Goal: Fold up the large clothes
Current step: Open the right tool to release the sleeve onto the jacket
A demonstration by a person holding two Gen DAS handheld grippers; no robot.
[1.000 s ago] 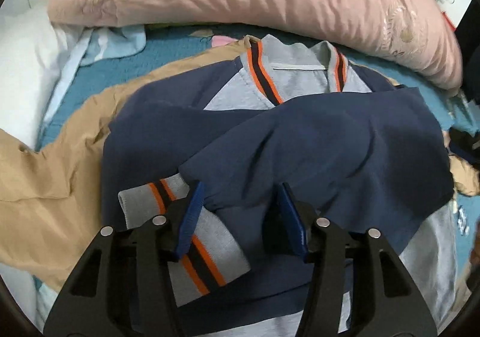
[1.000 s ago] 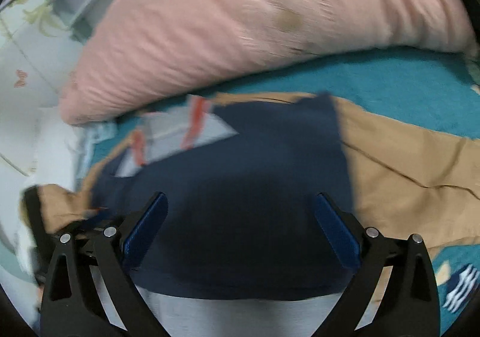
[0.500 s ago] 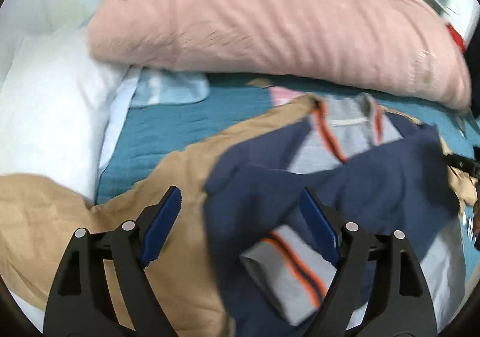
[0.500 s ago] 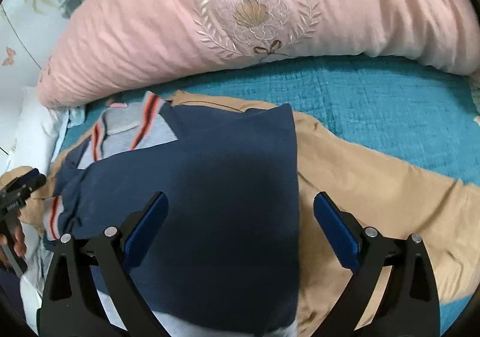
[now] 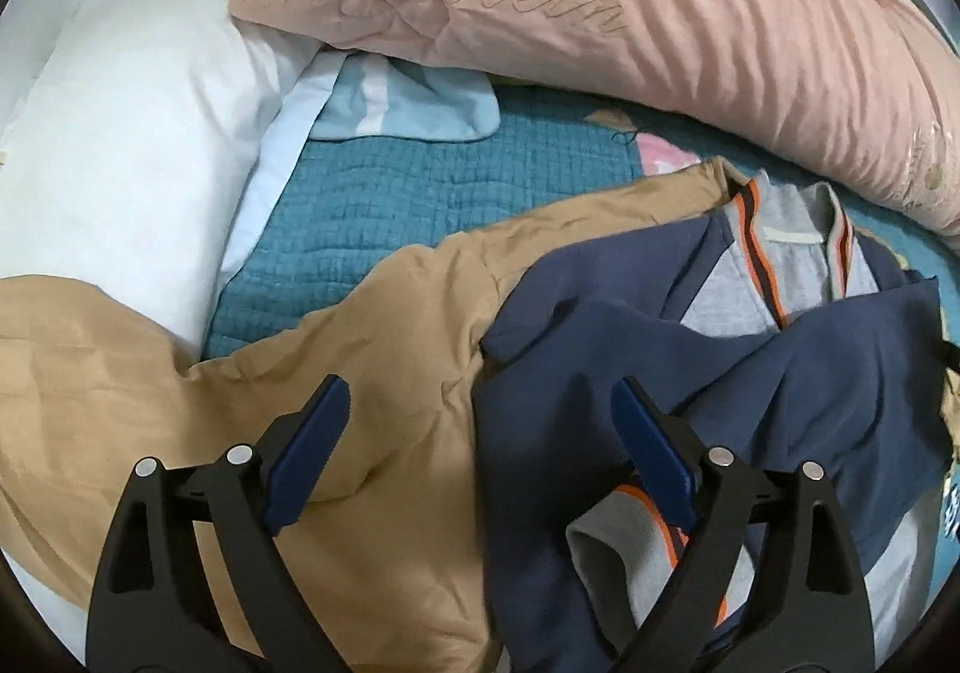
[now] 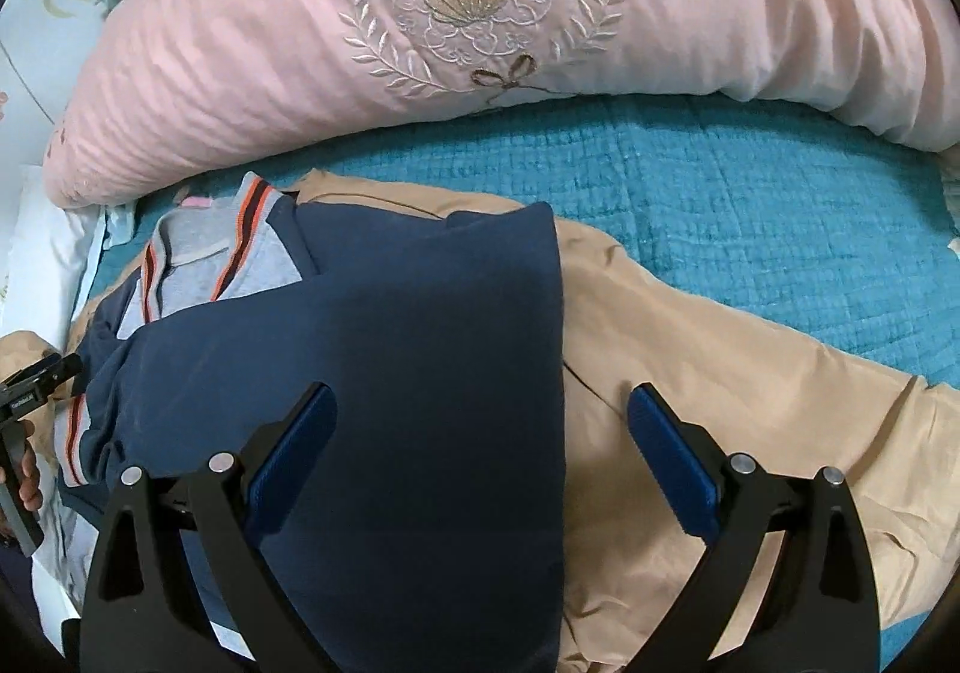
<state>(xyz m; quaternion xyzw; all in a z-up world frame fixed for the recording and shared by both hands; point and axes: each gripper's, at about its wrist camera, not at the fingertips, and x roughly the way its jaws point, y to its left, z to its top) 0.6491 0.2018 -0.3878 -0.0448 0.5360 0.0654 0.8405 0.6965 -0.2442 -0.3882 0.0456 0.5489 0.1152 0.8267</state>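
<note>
The navy jacket (image 6: 420,373) lies folded on tan cloth (image 5: 270,403) on the bed. The left gripper (image 5: 480,433) is opening, gripping nothing; the right gripper (image 6: 480,433) hangs released. The jacket's near hem is hidden.

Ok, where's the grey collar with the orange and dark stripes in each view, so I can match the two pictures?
Left wrist view: the grey striped collar sits right of centre, at the top of the navy jacket, just below the pink duvet.
Right wrist view: the collar sits at the left, below the duvet's left end, atop the jacket.
Shared landmark: the pink duvet lies just beyond the collar in both.
</note>
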